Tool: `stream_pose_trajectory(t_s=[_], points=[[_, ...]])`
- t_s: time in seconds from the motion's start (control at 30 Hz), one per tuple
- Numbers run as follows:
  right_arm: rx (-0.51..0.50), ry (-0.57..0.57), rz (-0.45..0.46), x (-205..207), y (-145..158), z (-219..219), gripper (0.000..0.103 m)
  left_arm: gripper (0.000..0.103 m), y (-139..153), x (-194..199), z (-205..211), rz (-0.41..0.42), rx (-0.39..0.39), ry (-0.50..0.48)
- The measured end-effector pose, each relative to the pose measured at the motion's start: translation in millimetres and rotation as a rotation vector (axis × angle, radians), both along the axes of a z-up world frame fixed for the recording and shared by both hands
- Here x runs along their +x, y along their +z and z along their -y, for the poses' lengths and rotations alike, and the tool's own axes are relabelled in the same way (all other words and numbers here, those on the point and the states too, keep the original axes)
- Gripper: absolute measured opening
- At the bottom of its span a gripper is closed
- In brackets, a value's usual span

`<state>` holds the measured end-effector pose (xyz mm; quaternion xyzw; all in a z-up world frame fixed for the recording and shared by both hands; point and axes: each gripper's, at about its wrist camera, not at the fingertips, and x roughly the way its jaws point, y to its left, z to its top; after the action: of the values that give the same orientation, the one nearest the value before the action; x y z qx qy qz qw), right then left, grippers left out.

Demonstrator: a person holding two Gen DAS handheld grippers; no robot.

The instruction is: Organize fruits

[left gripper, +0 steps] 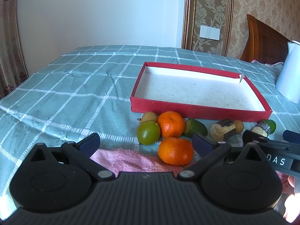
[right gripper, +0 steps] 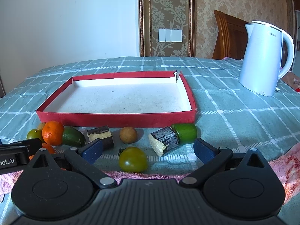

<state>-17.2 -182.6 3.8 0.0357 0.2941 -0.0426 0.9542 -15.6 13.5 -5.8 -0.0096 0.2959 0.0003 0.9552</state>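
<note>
A shallow red box [left gripper: 198, 110] [right gripper: 116, 119] with a white floor lies on the checked bedspread; nothing is inside it. Fruit lies in a row before its near wall. In the left wrist view my open left gripper [left gripper: 146, 142] has a tangerine [left gripper: 175, 151] between its fingertips, with a green tomato [left gripper: 148, 132] and a second tangerine [left gripper: 170, 124] just beyond. In the right wrist view my open right gripper [right gripper: 148, 150] frames a green tomato [right gripper: 133, 159], a longan [right gripper: 128, 135] and a sugarcane piece [right gripper: 164, 140].
A white kettle [right gripper: 264, 60] stands at the right, behind the box. A pink towel [left gripper: 131, 159] lies under both grippers. Green fruit pieces [right gripper: 73, 136] [right gripper: 184, 132] and another sugarcane piece [right gripper: 101, 136] lie by the box. A wooden headboard [left gripper: 264, 41] is behind.
</note>
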Motion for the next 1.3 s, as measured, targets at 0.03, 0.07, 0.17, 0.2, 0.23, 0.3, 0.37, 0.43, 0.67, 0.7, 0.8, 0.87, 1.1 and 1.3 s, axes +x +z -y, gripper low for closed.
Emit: stream_pose_trajectory(t_s=[0.03,0.07,0.17,0.2,0.23,0.3,0.37,0.43,0.67,0.7,0.8,0.87,1.1,1.3], points=[[0.001,-0.001,0.000,0.2,-0.1,0.5,0.103,0.103,-0.1,0.1,0.0,0.000,0.001,-0.001],[0.002,-0.001,0.000,0.2,-0.1,1.0,0.103,0.103,-0.1,0.0,0.2,0.001,0.003,-0.002],[0.000,-0.003,0.001,0.6,0.1,1.8,0.103,0.103,-0.2,-1.3,-0.9,0.004,0.004,-0.001],[-0.002,-0.003,0.002,0.7,0.4,2.2,0.103,0.103,-0.4,-2.5,-2.2,0.008,0.001,-0.001],[-0.004,-0.006,0.005,0.5,0.7,2.3,0.103,0.103,-0.5,-3.6,-3.4,0.012,-0.002,0.000],[-0.010,-0.011,0.007,0.6,1.4,3.8,0.103,0.103,-1.8,-3.5,-5.6,0.009,-0.008,0.008],[-0.005,-0.010,0.005,1.0,1.1,5.6,0.103,0.103,-2.4,-3.5,-6.6,0.003,-0.014,0.002],[0.001,-0.009,-0.001,2.7,0.4,6.6,0.103,0.103,-3.0,-4.2,-6.5,0.005,-0.009,0.002],[0.000,-0.031,-0.001,5.7,1.1,15.5,0.103,0.103,-2.9,-8.0,-7.3,0.036,0.009,-0.021],[-0.001,-0.041,0.003,5.7,1.9,18.7,0.103,0.103,-3.9,-7.2,-8.0,0.032,0.007,-0.017],[0.019,-0.066,0.002,7.5,1.1,26.9,0.103,0.103,-6.2,-5.4,-9.0,0.017,-0.013,-0.020],[0.025,-0.062,-0.017,10.6,-0.7,30.5,0.103,0.103,-6.9,-5.6,-9.7,0.023,-0.005,-0.017],[0.016,-0.088,-0.025,15.6,2.0,52.3,0.103,0.103,-8.0,-6.8,-21.6,0.029,-0.041,-0.009],[-0.010,-0.055,-0.016,7.4,1.8,65.8,0.103,0.103,-8.6,-9.2,-18.4,0.034,-0.030,-0.035]])
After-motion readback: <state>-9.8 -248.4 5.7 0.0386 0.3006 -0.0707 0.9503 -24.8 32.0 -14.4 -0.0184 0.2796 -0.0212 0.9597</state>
